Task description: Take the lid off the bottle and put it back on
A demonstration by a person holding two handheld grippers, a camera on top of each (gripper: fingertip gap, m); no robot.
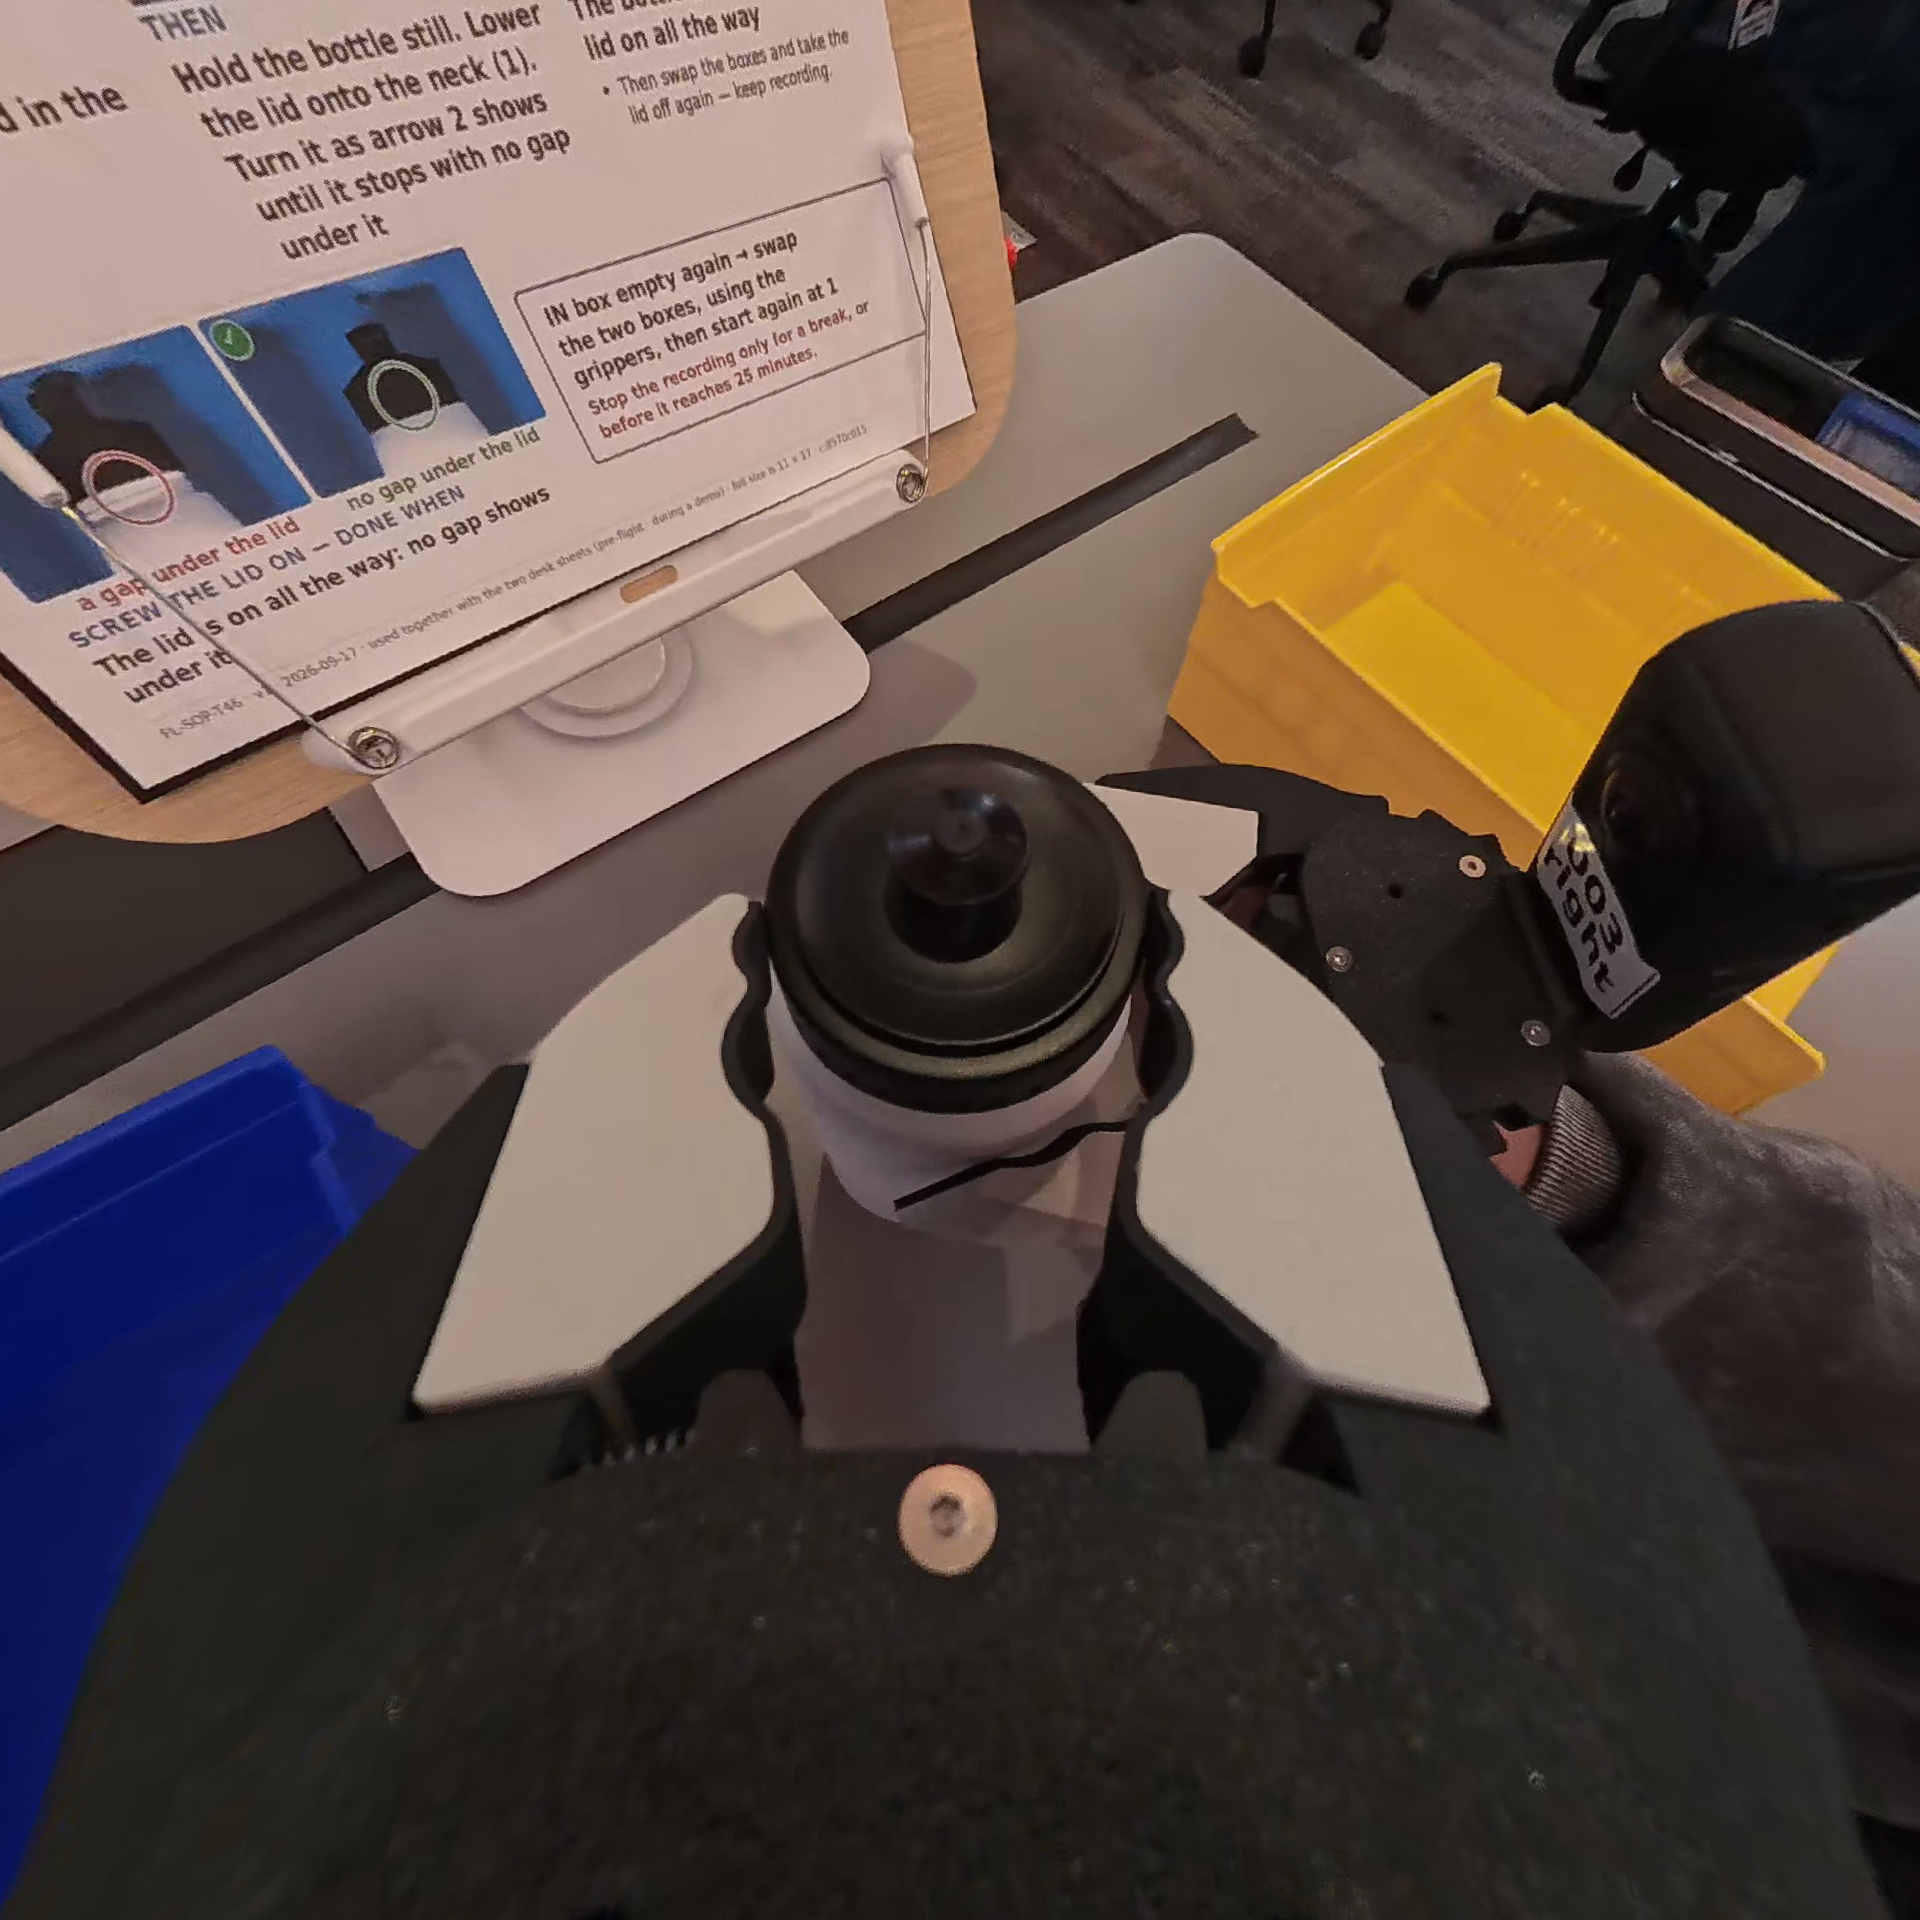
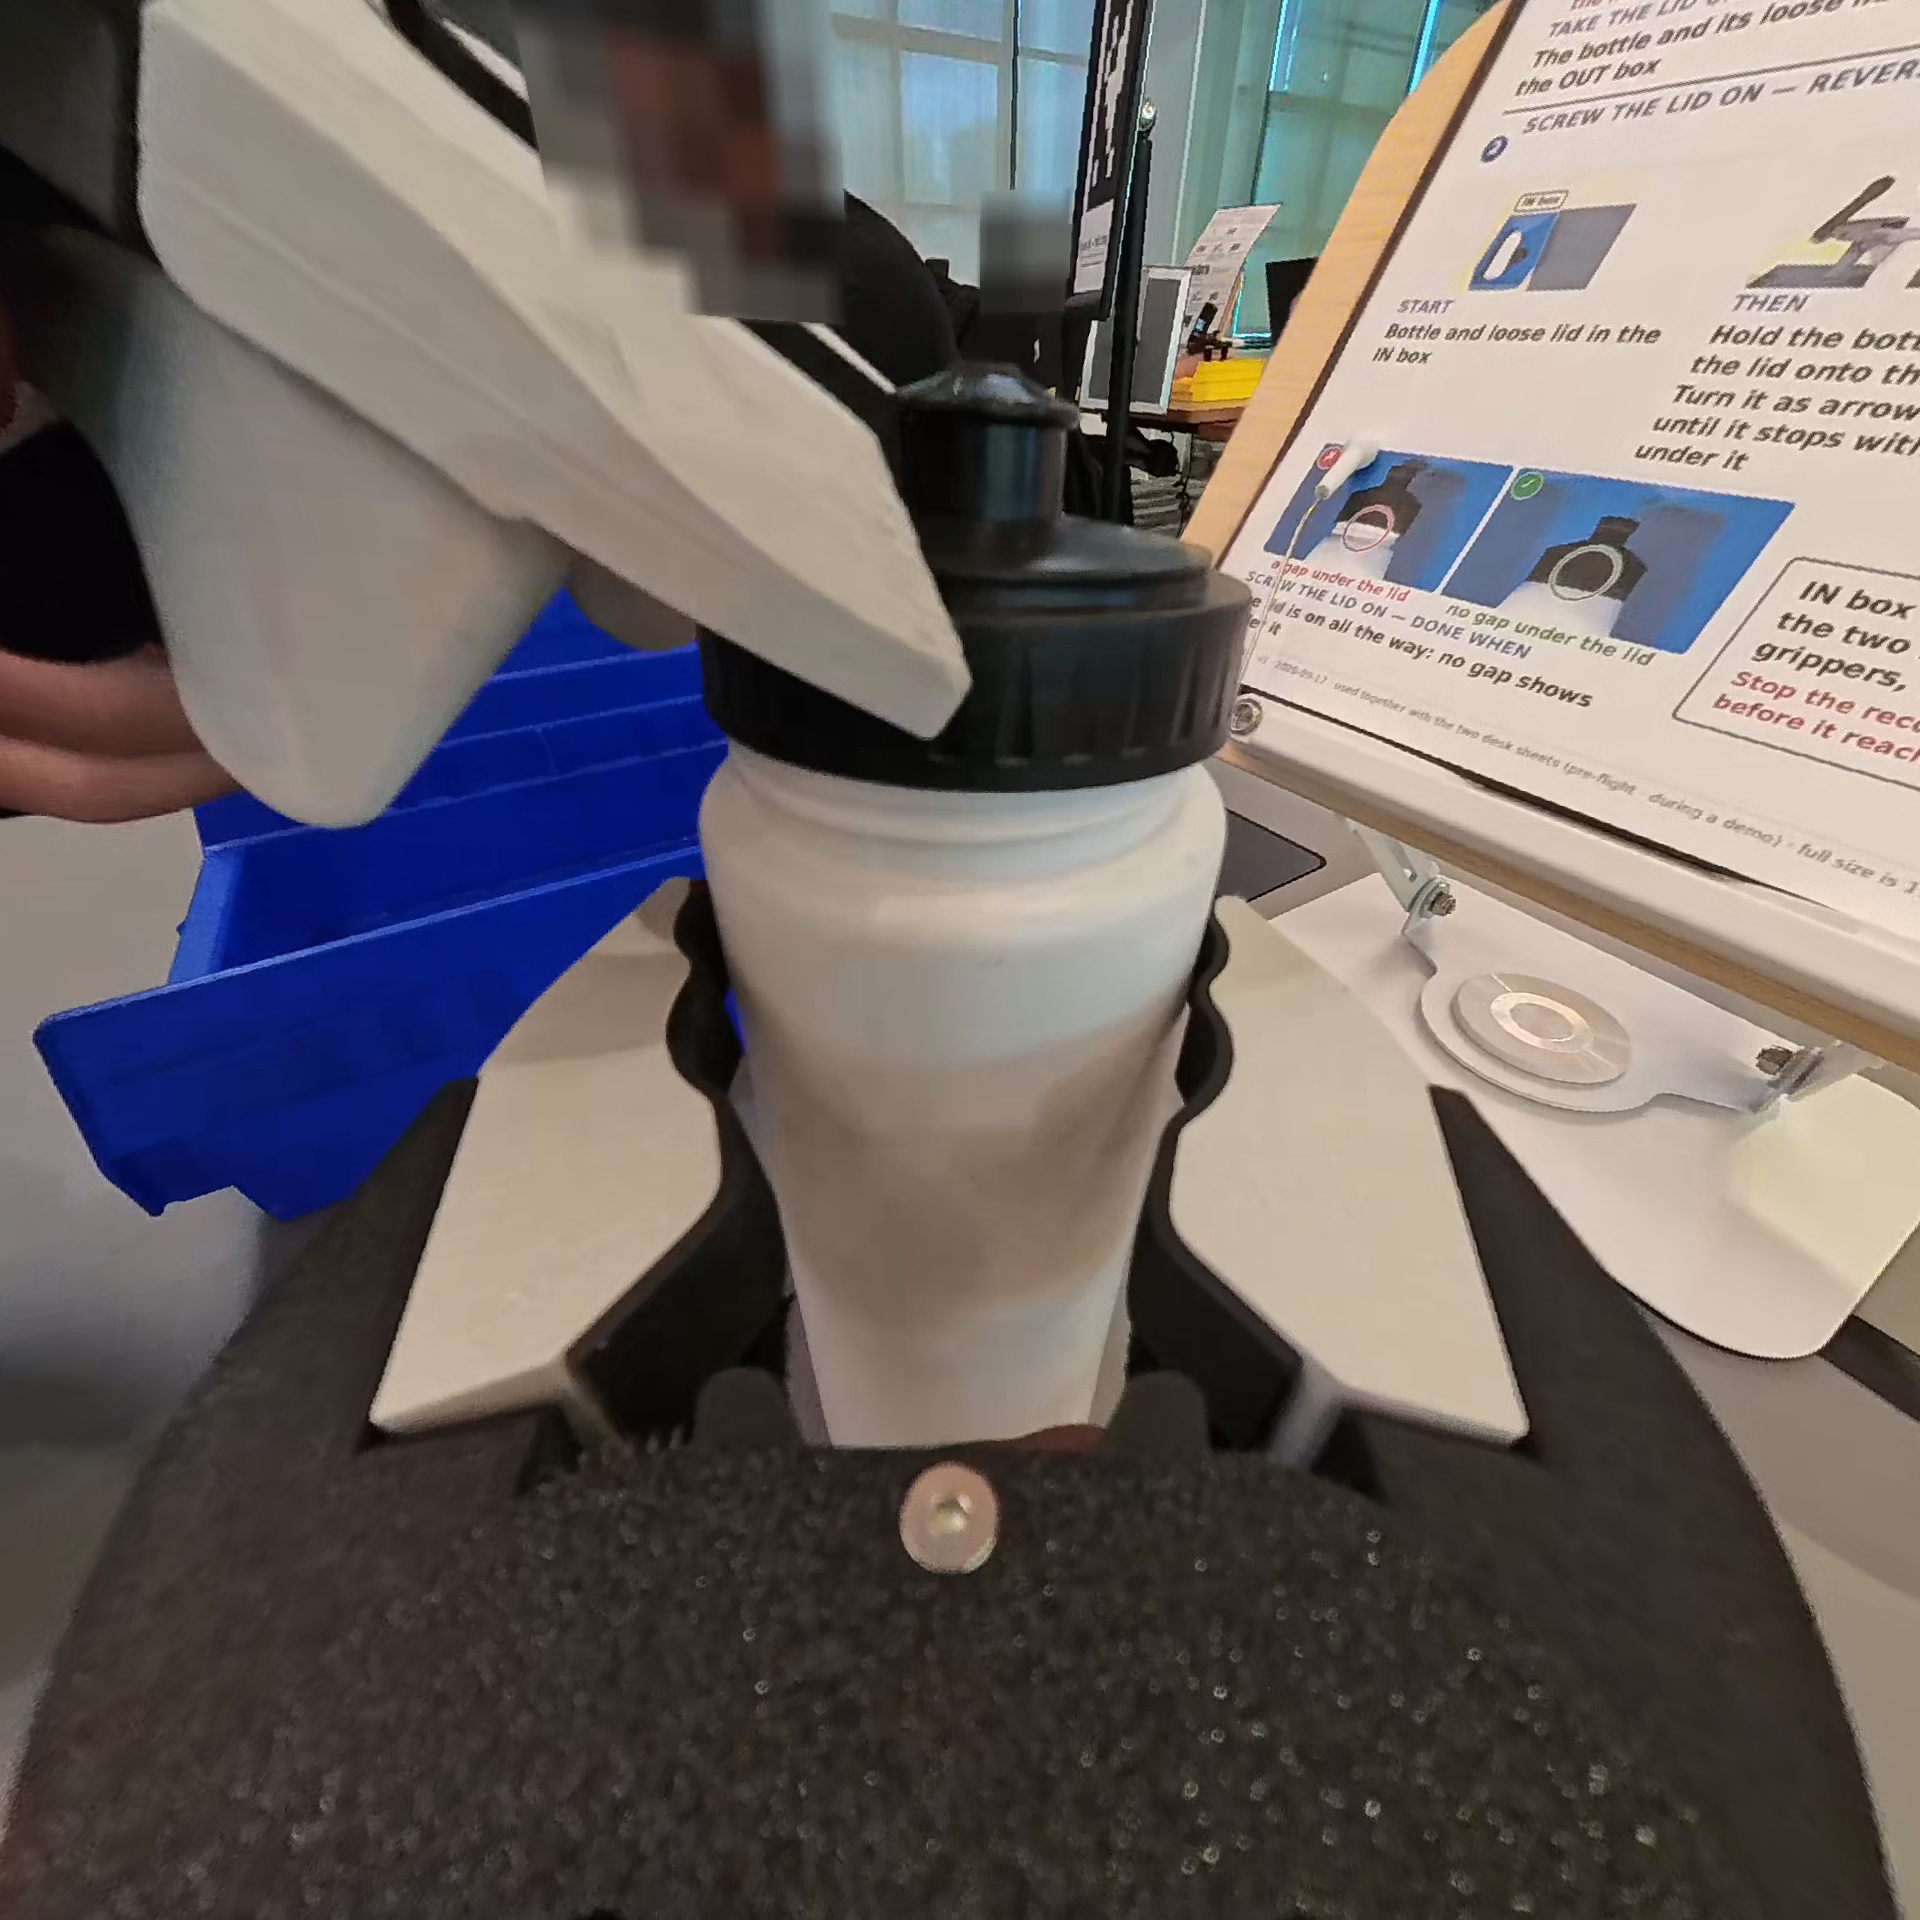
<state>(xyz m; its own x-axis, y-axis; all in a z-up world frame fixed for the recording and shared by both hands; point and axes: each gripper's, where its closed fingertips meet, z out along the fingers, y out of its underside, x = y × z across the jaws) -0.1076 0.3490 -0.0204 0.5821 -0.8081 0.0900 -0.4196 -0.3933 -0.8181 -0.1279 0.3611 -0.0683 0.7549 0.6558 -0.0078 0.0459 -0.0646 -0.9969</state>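
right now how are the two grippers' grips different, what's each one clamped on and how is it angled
The left gripper comes down from above and closes on the black lid; the right gripper comes in from the side and closes on the white bottle body, below the lid. The left gripper's fingers slant down steeply; the right's lie roughly level, across the upright bottle. Both are shut on their part of the one bottle.

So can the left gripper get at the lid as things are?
Looks like yes: the left gripper has its fingers against both sides of the lid, nothing between, and the right gripper holds the bottle upright below.
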